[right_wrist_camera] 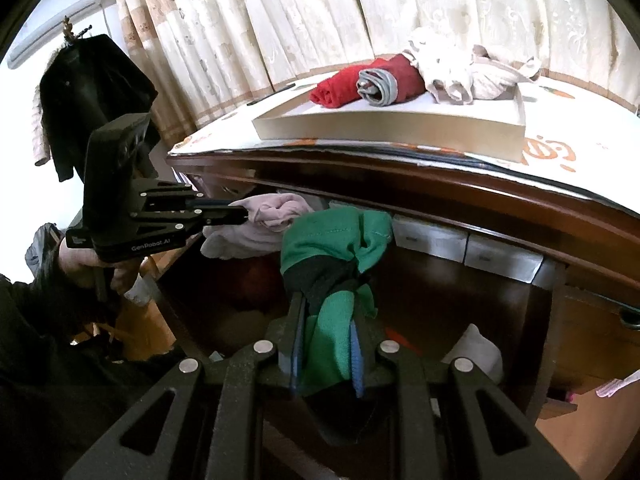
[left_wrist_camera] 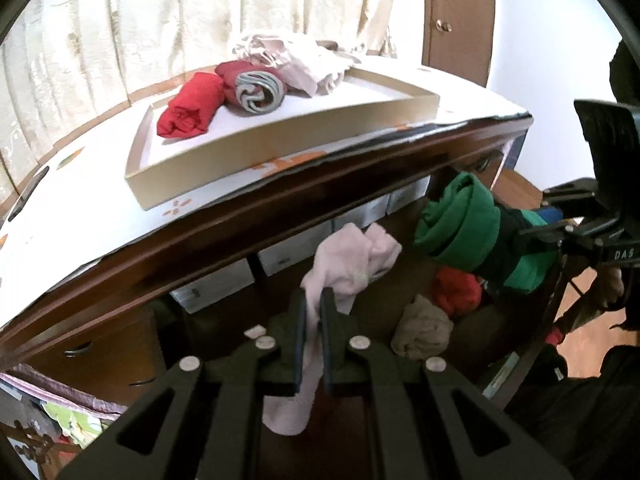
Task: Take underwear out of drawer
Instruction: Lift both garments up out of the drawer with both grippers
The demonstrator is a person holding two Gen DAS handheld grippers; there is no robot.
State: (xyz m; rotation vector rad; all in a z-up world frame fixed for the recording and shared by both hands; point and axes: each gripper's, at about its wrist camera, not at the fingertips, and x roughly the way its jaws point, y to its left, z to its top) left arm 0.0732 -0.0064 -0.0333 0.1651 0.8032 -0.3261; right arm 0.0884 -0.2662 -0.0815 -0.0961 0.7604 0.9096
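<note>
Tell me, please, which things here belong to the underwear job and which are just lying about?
Job: left tool gripping pink underwear; right tool gripping green underwear; drawer; tray with red rolls.
Lying about: curtain; black jacket; white boxes.

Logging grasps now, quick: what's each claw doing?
Left claw: closed on the pink underwear.
Right claw: closed on the green underwear.

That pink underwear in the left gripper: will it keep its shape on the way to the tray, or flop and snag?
Likely floppy: the pink underwear droops in loose folds on both sides of the left gripper. Probably light, since a pinch on one part carries it. Its hanging tail could snag on the dresser top's edge before reaching the tray.
</note>
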